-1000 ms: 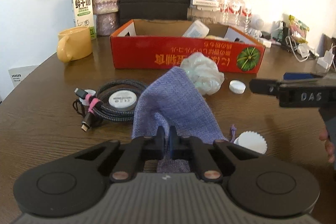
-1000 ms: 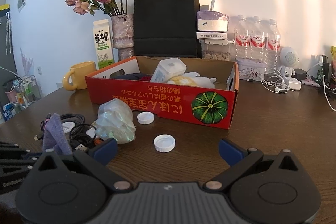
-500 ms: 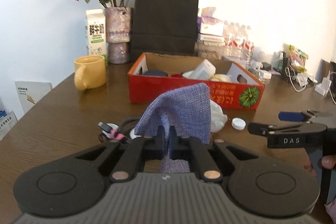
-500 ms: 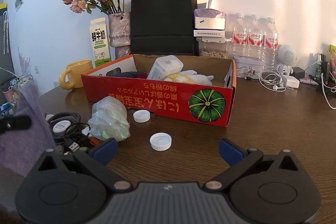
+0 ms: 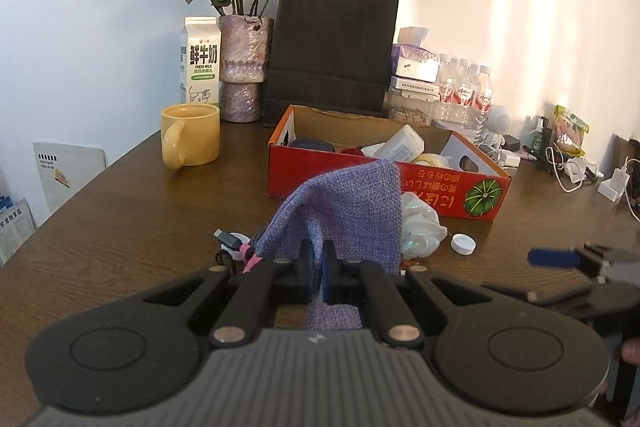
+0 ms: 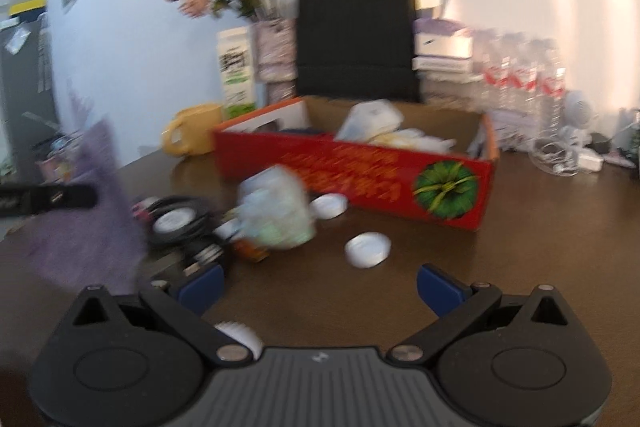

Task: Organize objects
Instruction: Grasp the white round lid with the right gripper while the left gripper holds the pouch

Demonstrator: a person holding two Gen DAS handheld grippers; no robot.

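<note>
Left wrist view: the left tool (image 5: pixel 318 269), its jaws pinched on a fold of the lilac woven pouch (image 5: pixel 344 203), carries the pouch clear of the bench (image 5: pixel 120 227) at frame centre, in front of the red cardboard box (image 5: pixel 384 183). Right wrist view (blurred): the right tool (image 6: pixel 320 281) stands wide and holds nothing.

Risks, as judged: the grip takes only a thin fold, so the cloth may slip out in a quick swing; the hanging corner may catch the near wall of the box or drag the coiled black cable (image 5: pixel 236 247) and crumpled plastic bag (image 5: pixel 420 227) below it.

Open room: the box is open-topped, with free space at its left end. Bare bench lies at lower left and right of the box; the white bottle cap (image 5: pixel 463 243) and the right tool crowd the lower right.
</note>
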